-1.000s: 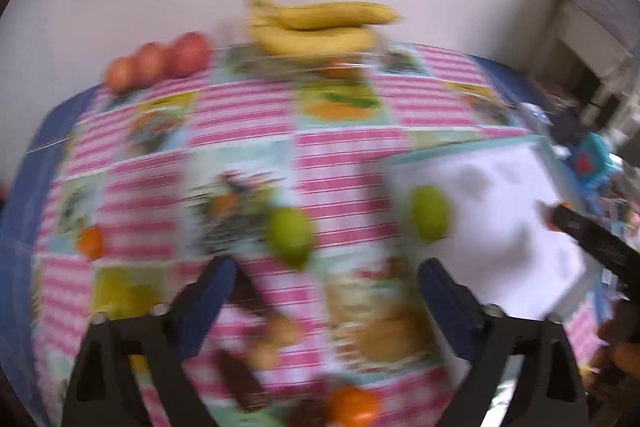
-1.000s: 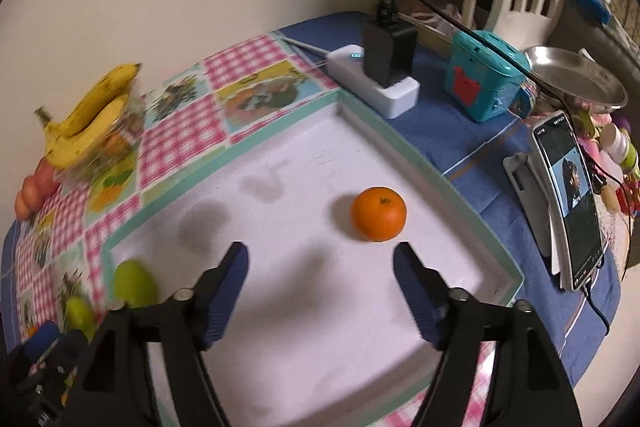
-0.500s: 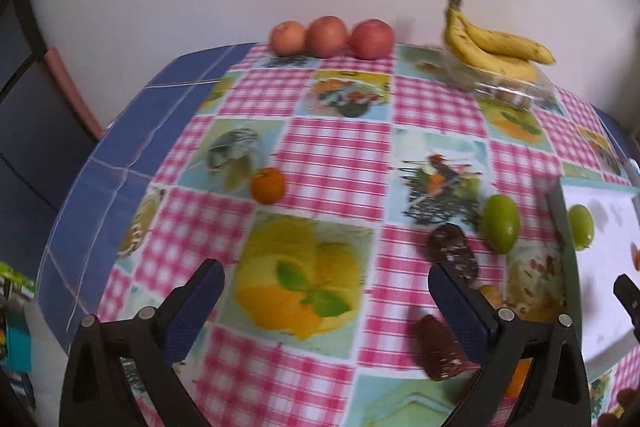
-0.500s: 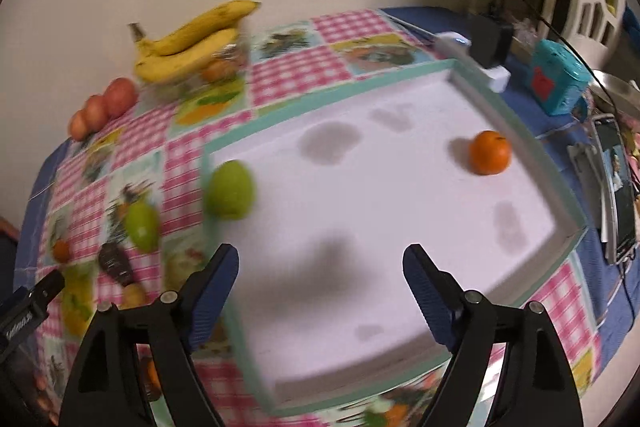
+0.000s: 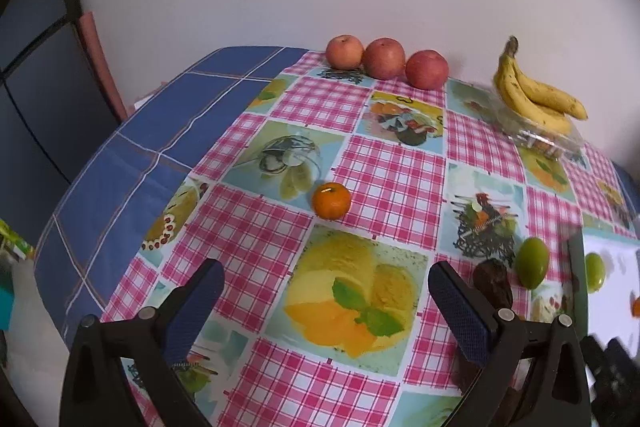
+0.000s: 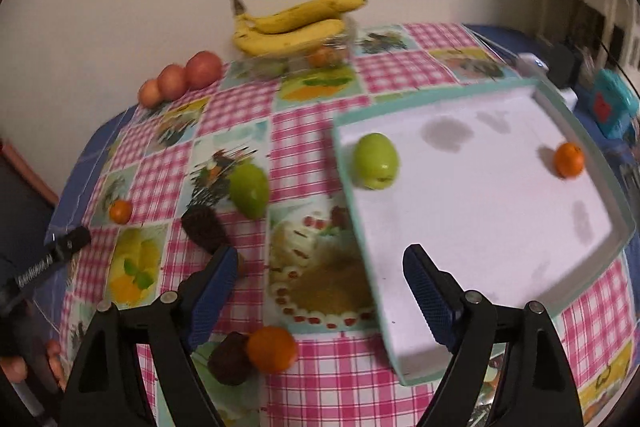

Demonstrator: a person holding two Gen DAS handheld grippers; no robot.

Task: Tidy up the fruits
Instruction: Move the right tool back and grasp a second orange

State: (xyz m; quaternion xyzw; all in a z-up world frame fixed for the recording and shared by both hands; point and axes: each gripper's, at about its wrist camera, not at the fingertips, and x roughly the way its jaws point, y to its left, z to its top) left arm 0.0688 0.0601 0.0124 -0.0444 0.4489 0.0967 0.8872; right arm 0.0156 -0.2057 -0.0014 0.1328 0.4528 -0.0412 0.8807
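My left gripper (image 5: 324, 277) is open and holds nothing, above the checked cloth; a small orange (image 5: 331, 201) lies beyond its fingers. Three apples (image 5: 383, 58) and bananas (image 5: 536, 99) sit by the wall. My right gripper (image 6: 320, 263) is open and holds nothing, over the left rim of the white tray (image 6: 440, 100). In the tray lie a green fruit (image 6: 376, 161) and an orange (image 6: 568, 159). On the cloth lie another green fruit (image 6: 249, 190), a dark brown fruit (image 6: 204, 227), a near orange (image 6: 272, 349) and a second brown fruit (image 6: 230, 359).
A blue cloth (image 5: 140, 163) covers the table's left edge. A white power strip with a black adapter (image 6: 560, 63) and a teal box (image 6: 612, 103) stand behind the tray. The left gripper's tip (image 6: 52, 255) and a hand (image 6: 16, 367) show at the right view's left edge.
Both views have swung to the left. The right gripper left the tray's middle and now straddles its left rim. The left gripper moved from beside the tray to the table's left half.
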